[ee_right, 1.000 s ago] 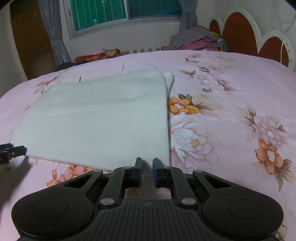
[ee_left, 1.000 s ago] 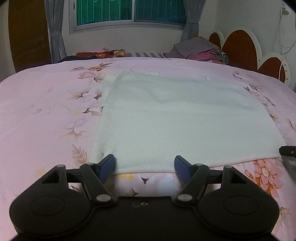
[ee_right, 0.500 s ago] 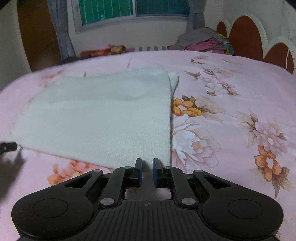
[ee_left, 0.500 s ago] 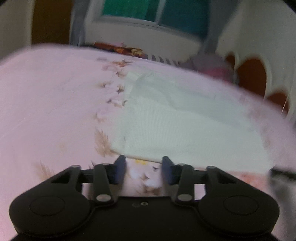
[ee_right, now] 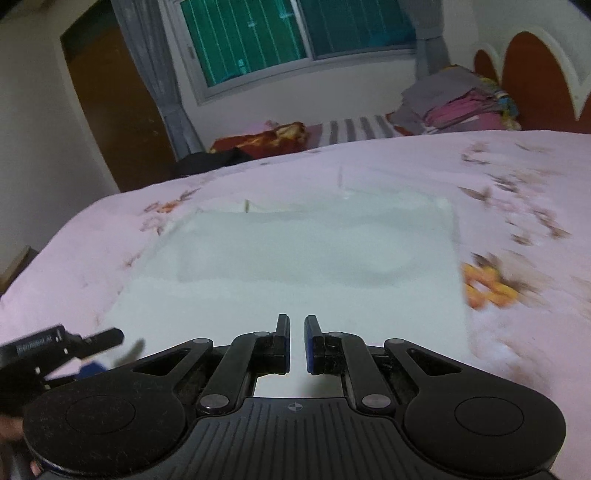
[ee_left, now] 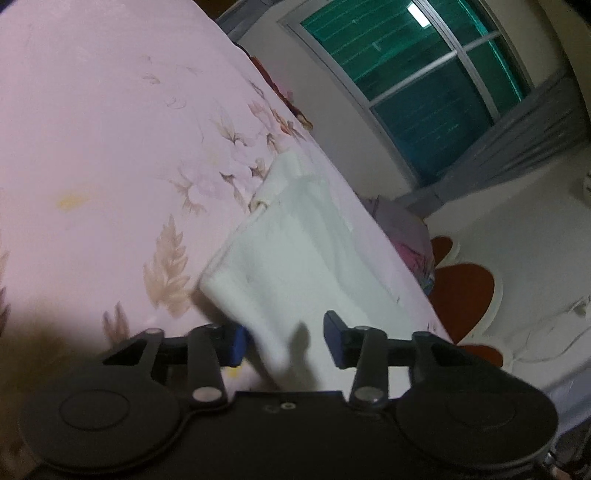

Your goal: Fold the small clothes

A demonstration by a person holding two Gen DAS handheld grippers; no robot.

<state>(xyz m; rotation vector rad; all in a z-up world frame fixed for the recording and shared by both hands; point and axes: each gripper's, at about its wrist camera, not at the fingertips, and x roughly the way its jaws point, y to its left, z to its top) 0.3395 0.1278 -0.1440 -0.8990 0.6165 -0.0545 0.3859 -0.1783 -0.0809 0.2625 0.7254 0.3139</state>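
A white cloth [ee_right: 314,266] lies flat on the pink floral bed sheet [ee_right: 517,177]. My left gripper [ee_left: 284,332] is rolled to one side at the cloth's near left corner. Its jaws are closing, and the lifted edge of the white cloth [ee_left: 295,266] stands between the blue pads, which do not press on it. The same left gripper [ee_right: 107,352] shows at the lower left of the right wrist view. My right gripper [ee_right: 296,343] is shut to a thin slit above the cloth's near part. White shows through the slit, and I cannot tell whether any cloth is pinched.
A pile of folded clothes [ee_right: 454,99] sits at the far side beside the red and white headboard [ee_right: 535,74]. A red patterned cloth [ee_right: 273,136] and a dark garment [ee_right: 214,158] lie along the bed's far edge under the window [ee_right: 295,33].
The left gripper rolled, narrowed its jaws and moved onto the cloth's near left corner, whose edge now sits between them. The right gripper moved left and up over the cloth.
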